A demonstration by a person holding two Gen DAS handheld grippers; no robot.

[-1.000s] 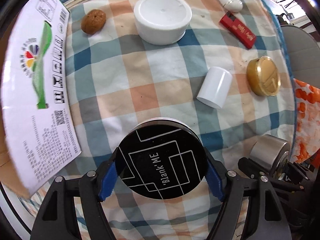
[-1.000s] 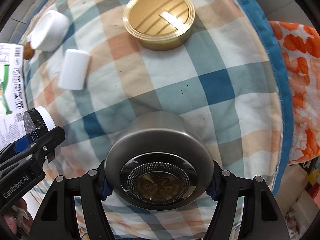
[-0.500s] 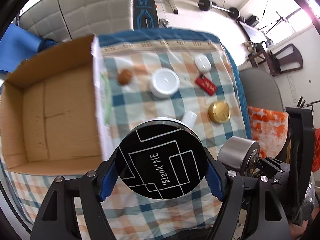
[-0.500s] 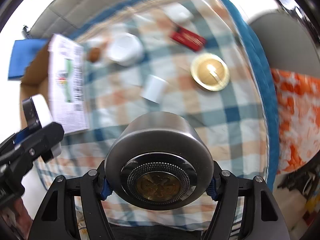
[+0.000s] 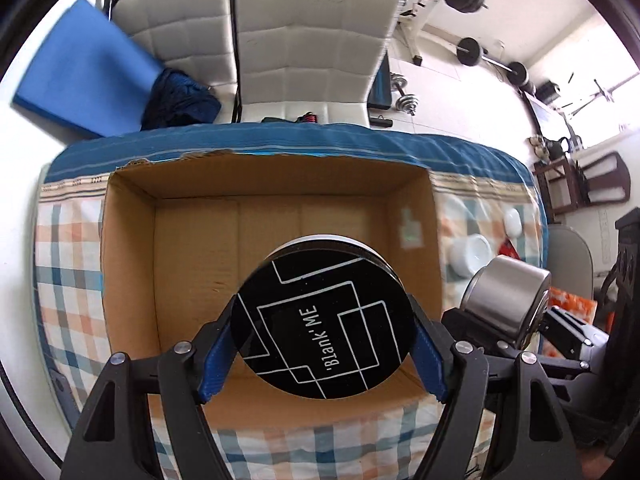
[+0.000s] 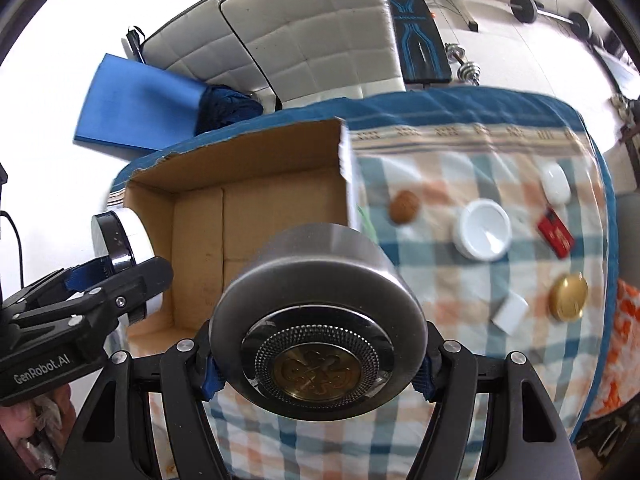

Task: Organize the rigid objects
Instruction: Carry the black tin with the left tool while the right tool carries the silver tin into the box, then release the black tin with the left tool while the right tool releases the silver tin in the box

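Observation:
My left gripper (image 5: 322,354) is shut on a round black-lidded jar (image 5: 322,320) marked with white lines, held high over the open cardboard box (image 5: 192,280). My right gripper (image 6: 316,372) is shut on a silver round tin (image 6: 316,336) with a gold emblem, above the box's right side (image 6: 256,216). Each view shows the other gripper beside it: the silver tin (image 5: 506,298) at right in the left wrist view, the black-lidded jar (image 6: 120,240) at left in the right wrist view. The box's inside that shows holds nothing.
On the checked cloth (image 6: 440,248) right of the box lie a brown nut-like lump (image 6: 405,207), a white round tub (image 6: 485,229), a red packet (image 6: 556,237), a gold lid (image 6: 568,297), a white cylinder (image 6: 510,313) and a white oval case (image 6: 555,182). White chairs (image 5: 312,40) stand behind the table.
Both grippers have risen and swung left with their jars, from low over the cloth to high above the cardboard box. Both grips are unchanged.

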